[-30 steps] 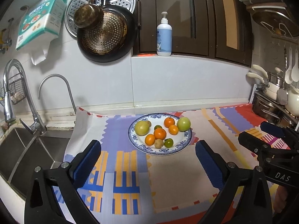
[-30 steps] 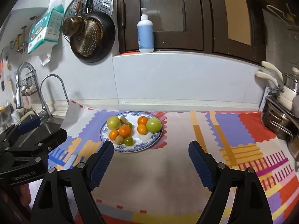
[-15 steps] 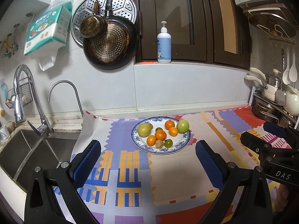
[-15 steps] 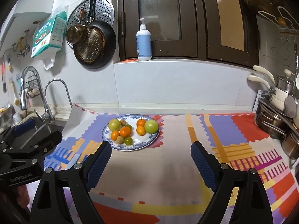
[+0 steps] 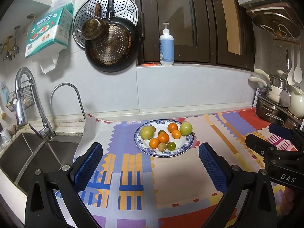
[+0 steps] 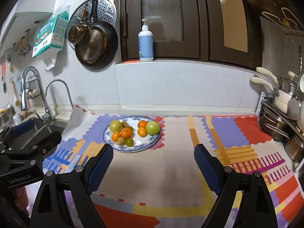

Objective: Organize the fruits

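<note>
A blue-patterned plate (image 5: 187,146) (image 6: 150,144) sits on the colourful mat and holds several fruits: two green apples (image 5: 186,128) (image 6: 152,127), several oranges (image 5: 163,137) (image 6: 126,133), a small green citrus (image 5: 171,146) and a brown fruit (image 5: 162,146). My left gripper (image 5: 150,163) is open and empty, well short of the plate. My right gripper (image 6: 153,161) is open and empty, in front of the plate and to its right. Each gripper shows at the edge of the other's view.
A sink (image 5: 28,155) with two taps (image 5: 24,98) lies to the left. Pots (image 5: 273,110) (image 6: 279,125) stand at the right edge. Pans (image 5: 112,45) hang on the wall. A pump bottle (image 5: 166,45) stands on the window sill.
Both grippers have drawn back from the plate and tilted up, so the plate looks smaller and more wall shows. Both stay open. The fruits have not moved.
</note>
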